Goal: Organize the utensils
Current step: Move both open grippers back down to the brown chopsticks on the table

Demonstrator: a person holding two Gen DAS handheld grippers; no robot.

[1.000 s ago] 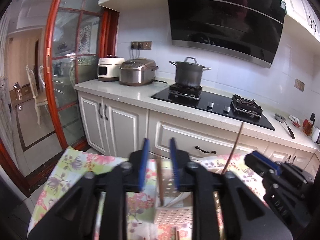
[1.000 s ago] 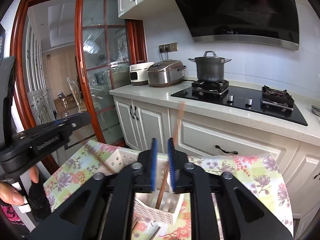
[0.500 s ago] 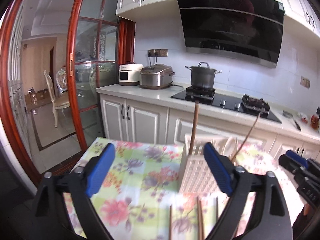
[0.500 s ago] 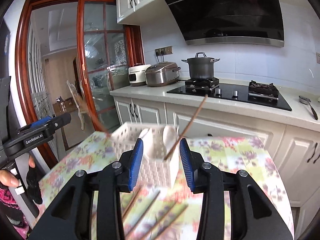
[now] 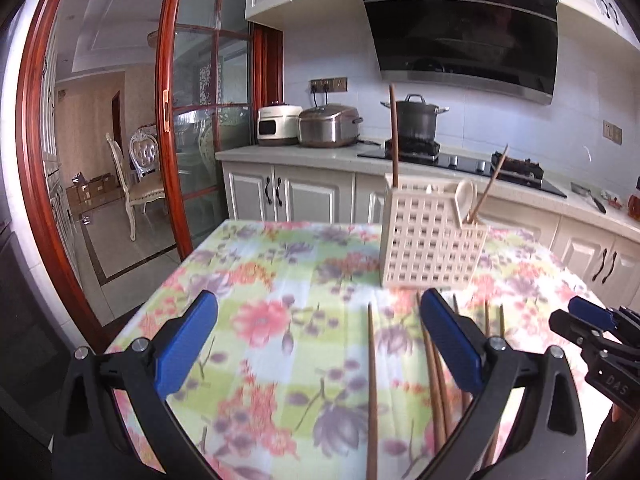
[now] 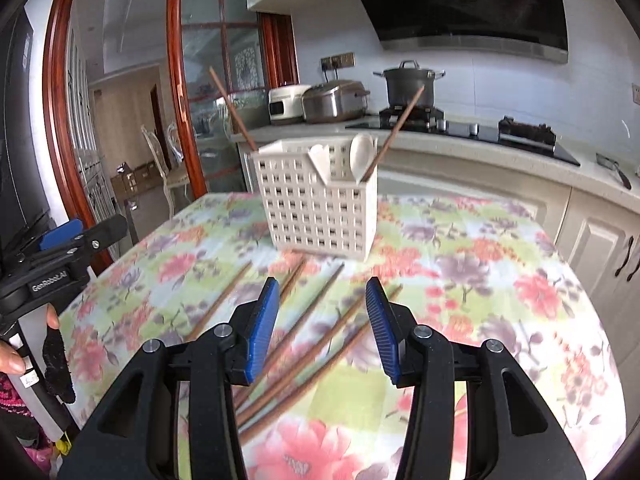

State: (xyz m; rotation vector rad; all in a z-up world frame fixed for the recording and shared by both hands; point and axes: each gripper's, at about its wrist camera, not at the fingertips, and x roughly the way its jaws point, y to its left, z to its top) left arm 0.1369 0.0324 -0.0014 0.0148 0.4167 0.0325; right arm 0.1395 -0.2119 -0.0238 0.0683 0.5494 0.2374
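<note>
A white slotted utensil basket [image 5: 430, 240] [image 6: 320, 208] stands upright on the floral table. Two brown chopsticks [image 5: 394, 136] [image 6: 394, 132] and white spoons [image 6: 360, 152] stand in it. Several loose brown chopsticks [image 5: 371, 384] [image 6: 304, 344] lie on the cloth in front of it. My left gripper [image 5: 320, 344] is wide open and empty, above the loose chopsticks. My right gripper [image 6: 322, 320] is open and empty, above the same chopsticks; it also shows in the left wrist view [image 5: 592, 320].
The floral tablecloth [image 5: 260, 320] [image 6: 480, 280] covers the table. Behind it run white kitchen cabinets [image 5: 288, 196] and a counter with rice cookers [image 5: 328, 126], a pot [image 6: 408, 84] on the stove, and a range hood. A glass sliding door [image 5: 192, 120] is at left.
Both grippers have let go of the chopsticks they dropped into the basket, opened, and pulled back and down from it toward the loose chopsticks.
</note>
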